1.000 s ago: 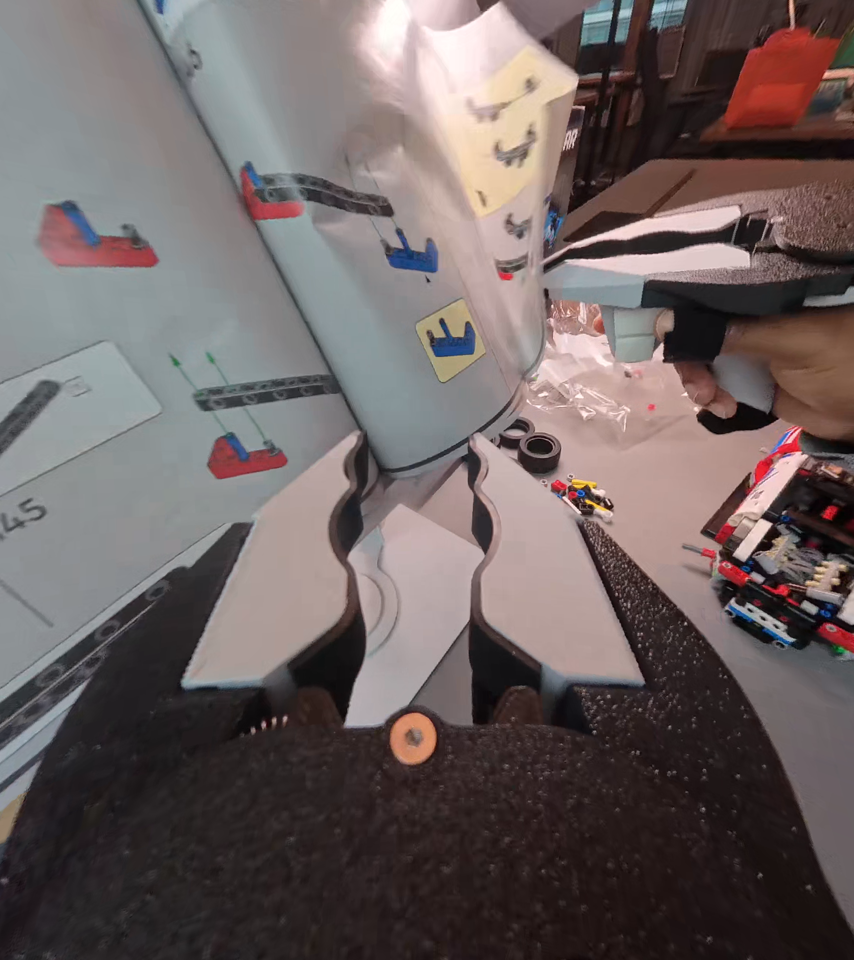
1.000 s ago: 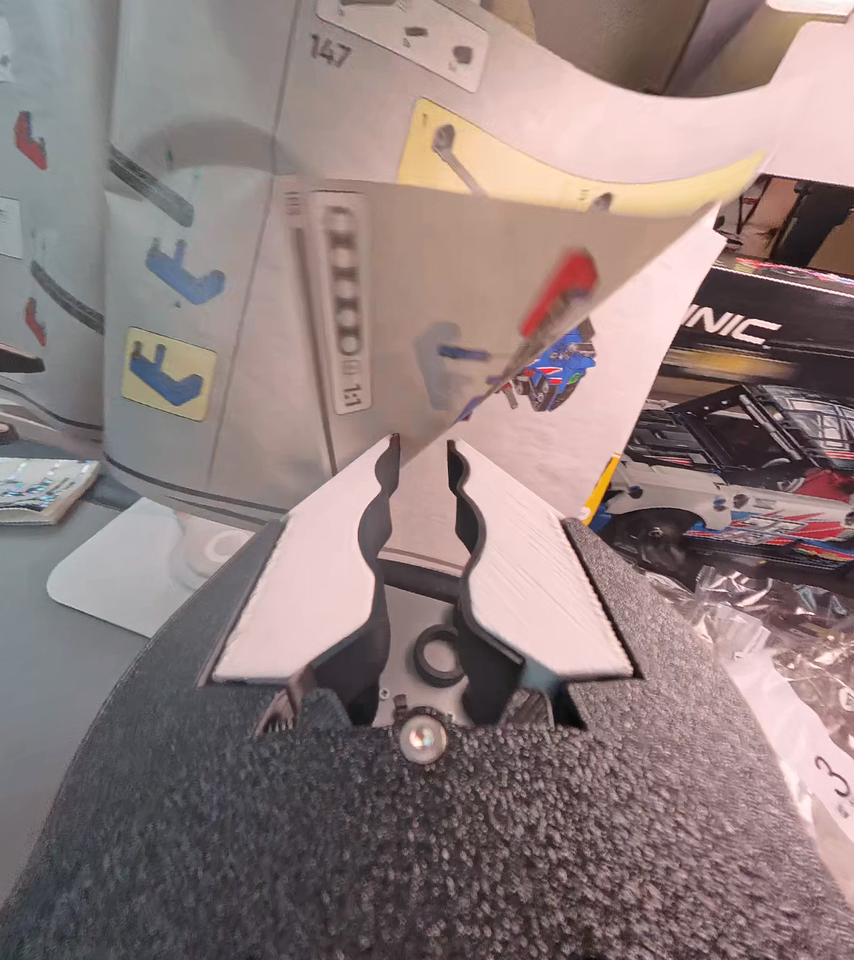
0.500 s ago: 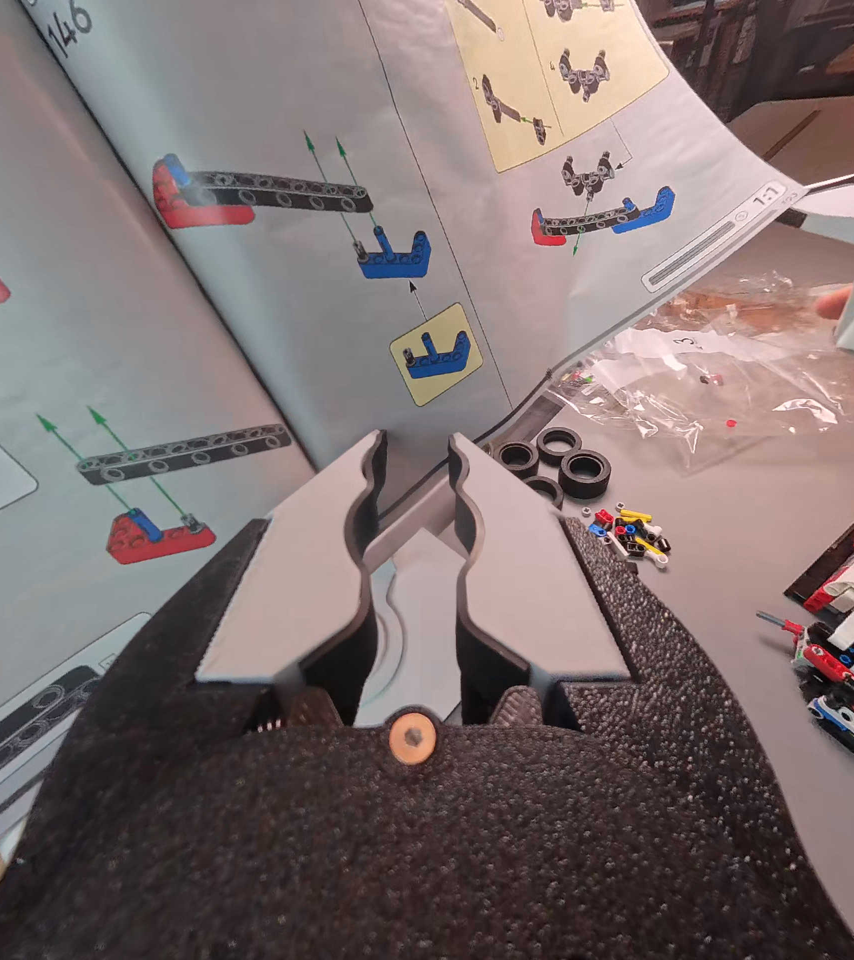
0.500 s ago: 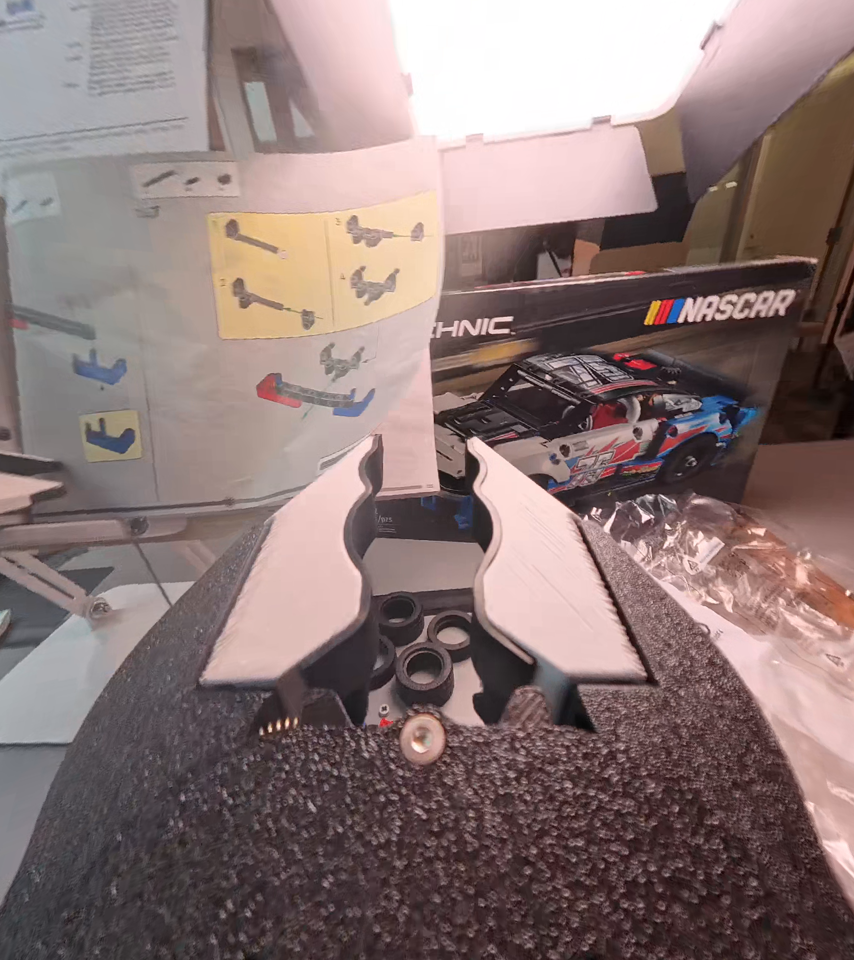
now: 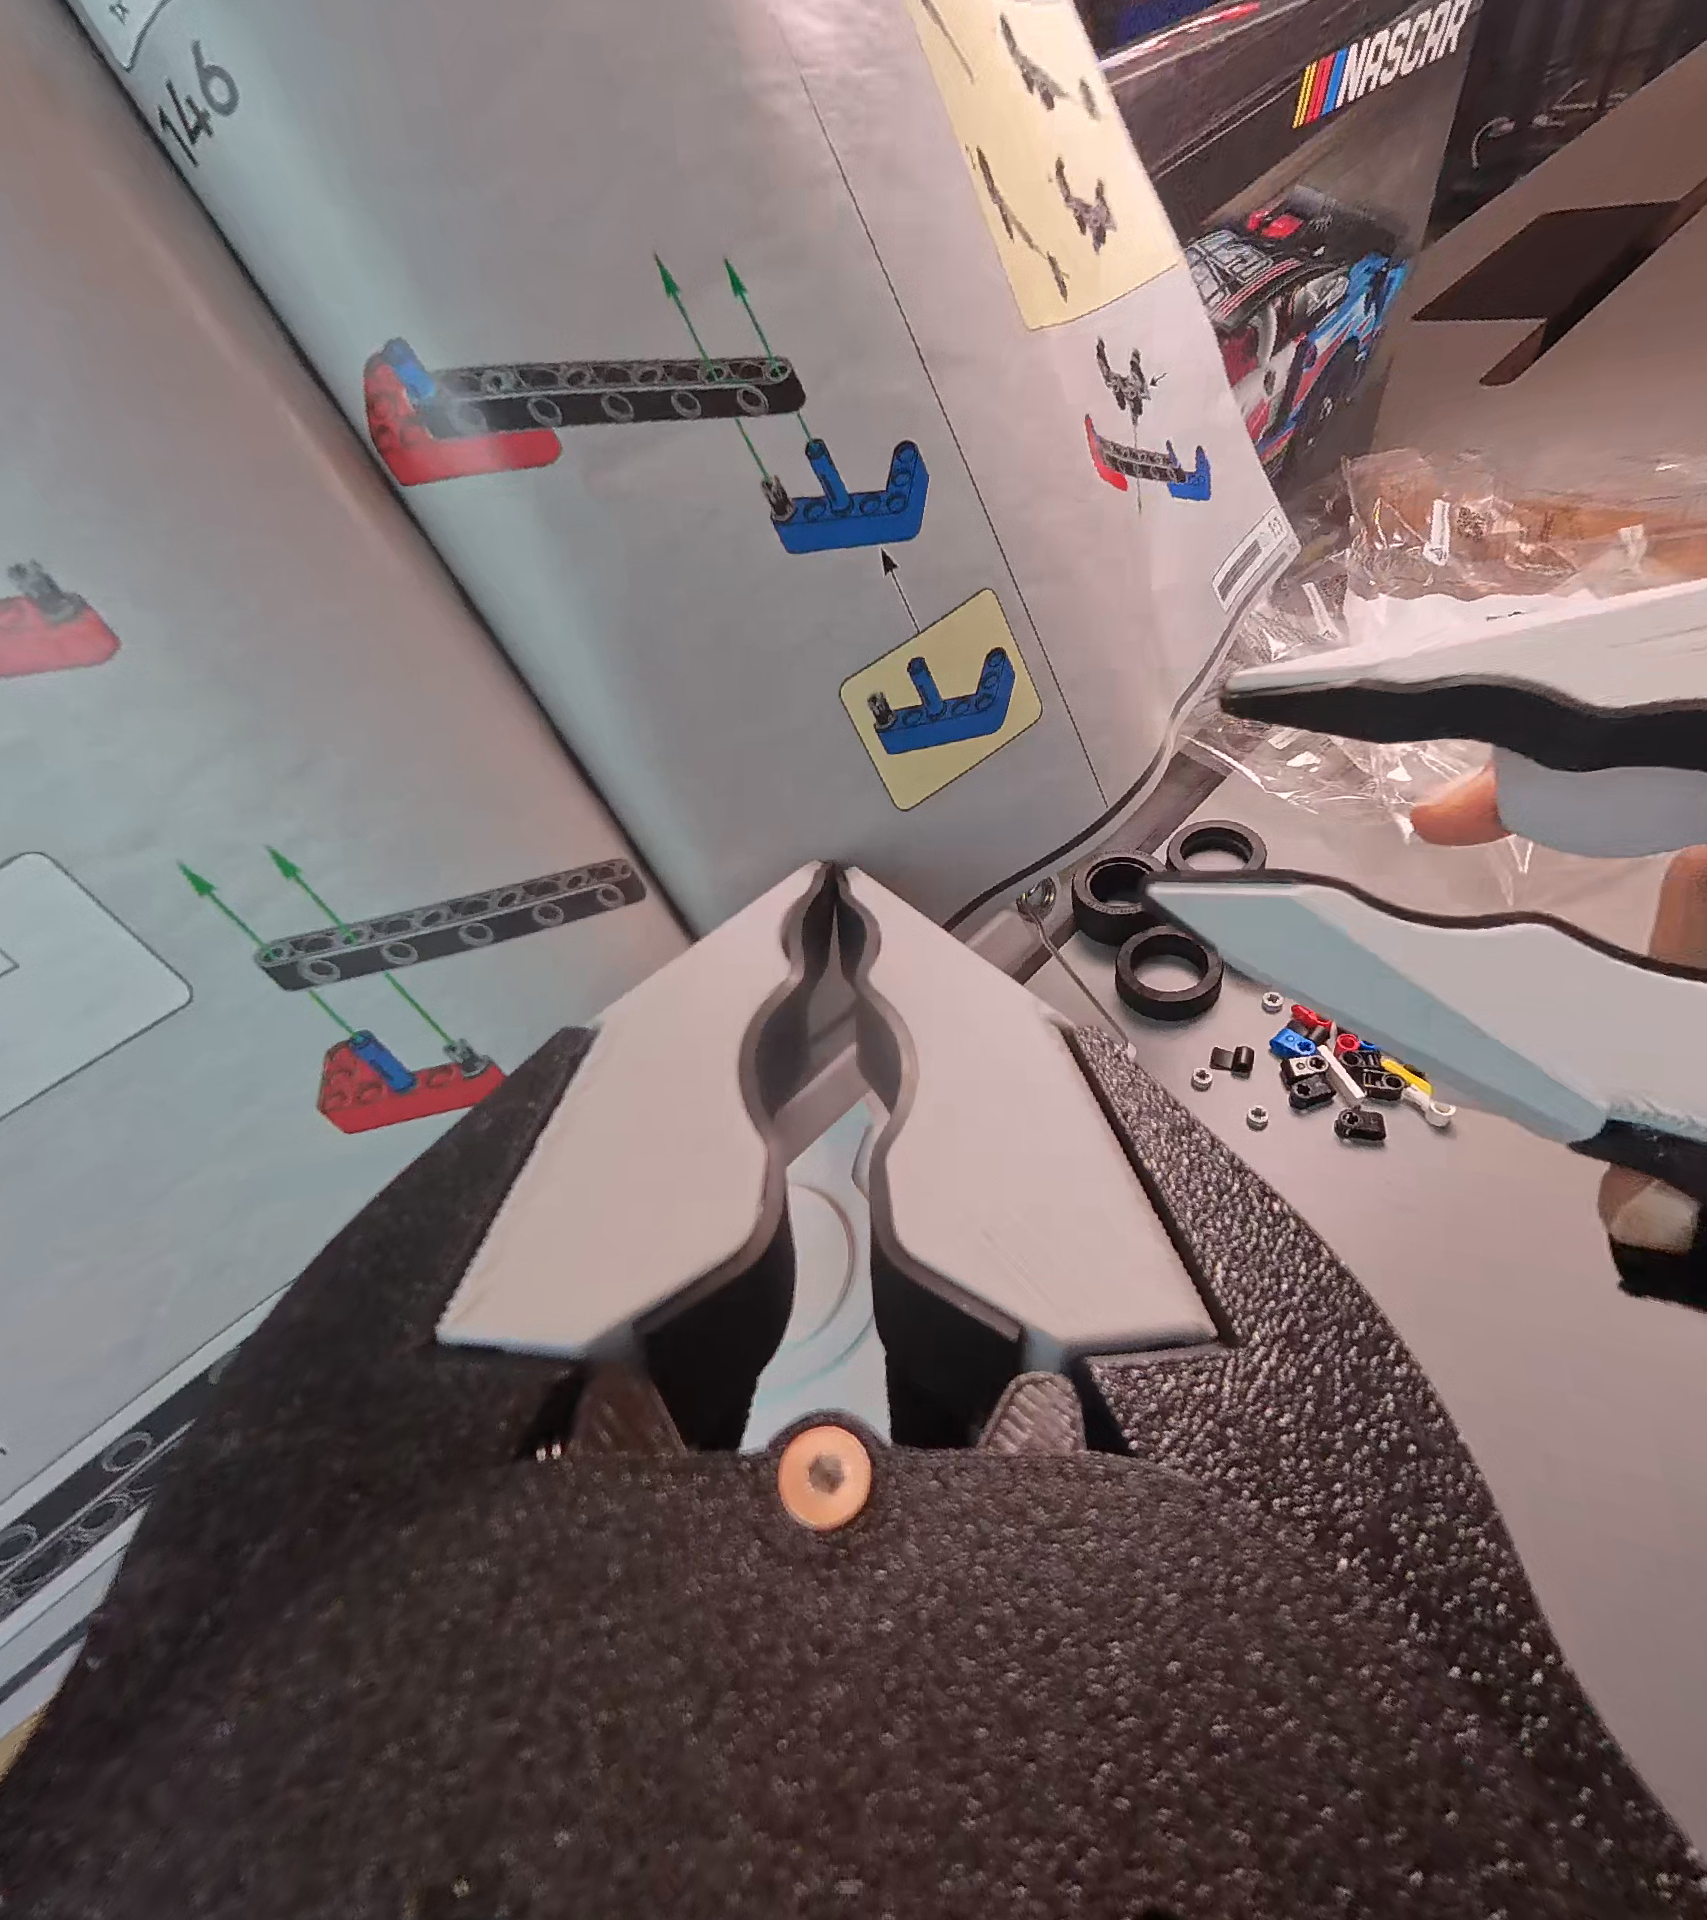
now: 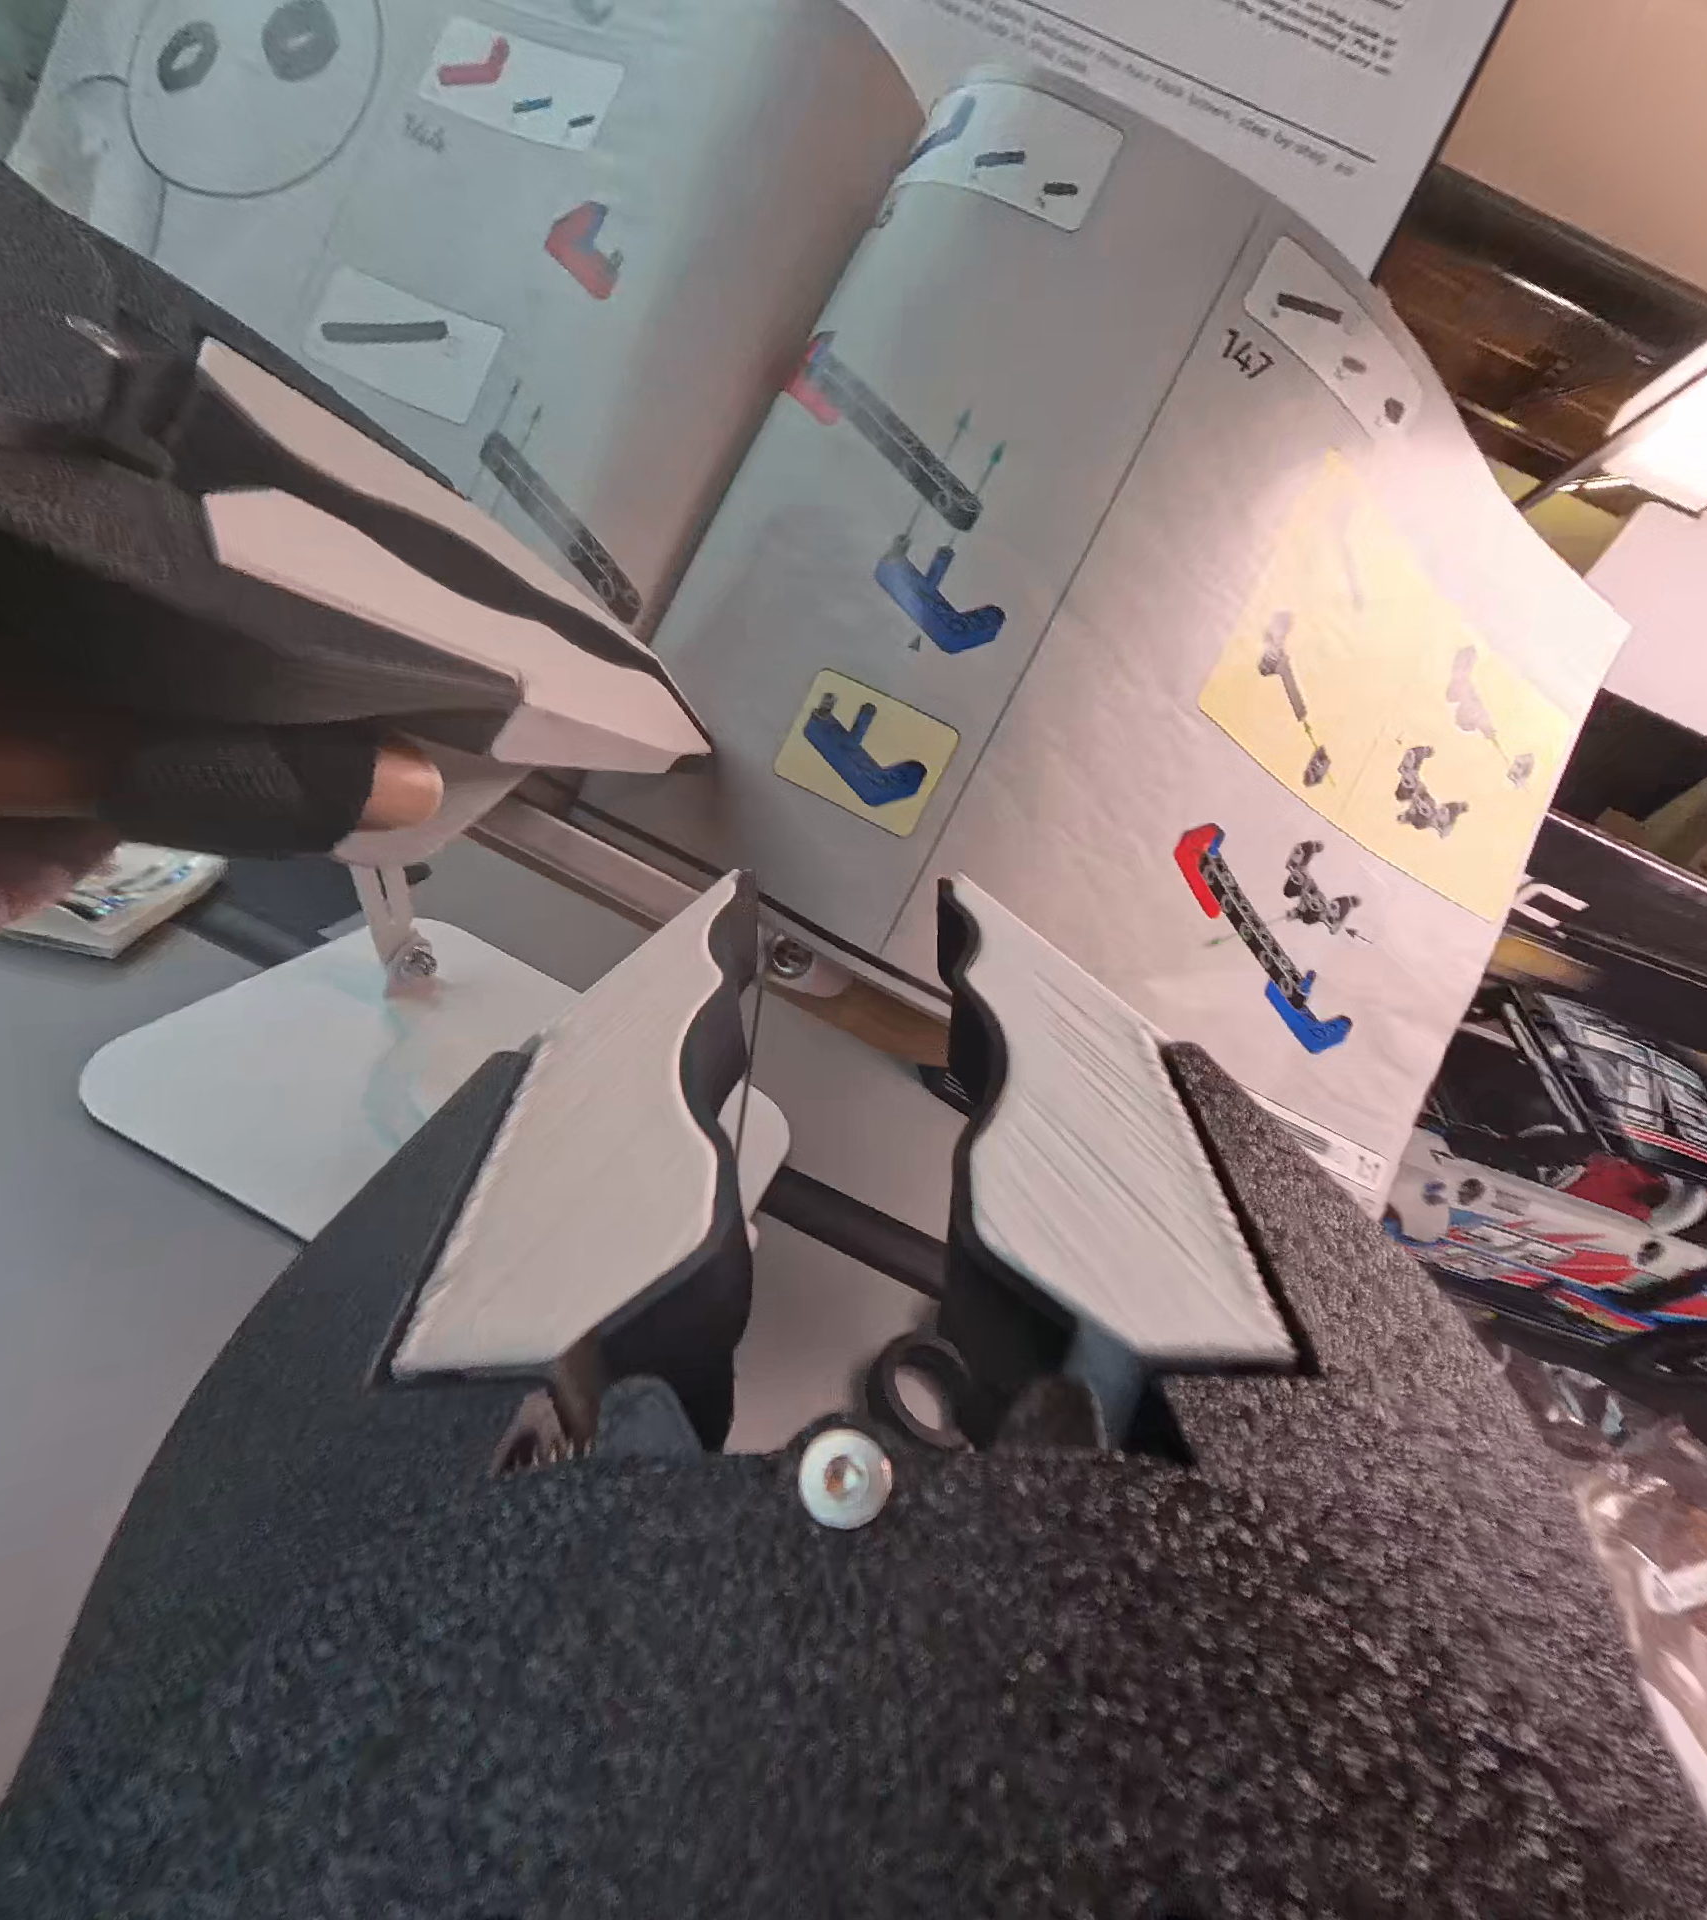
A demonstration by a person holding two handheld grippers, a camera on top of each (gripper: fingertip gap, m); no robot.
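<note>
Left gripper (image 5: 833,883) pinched together; right gripper (image 6: 844,899) apart; three black tyres (image 5: 1166,971) beside booklet (image 5: 516,312).

grey table (image 5: 1514,1371) | black tyres (image 5: 1166,971) | small loose bricks (image 5: 1332,1081) | clear bags (image 5: 1451,582)

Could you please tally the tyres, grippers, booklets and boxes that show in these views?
Tyres: 3 showing
Grippers: 2 (left gripper, jaws shut; right gripper, jaws open)
Booklet: 1
Box: 1
Total: 7
</note>
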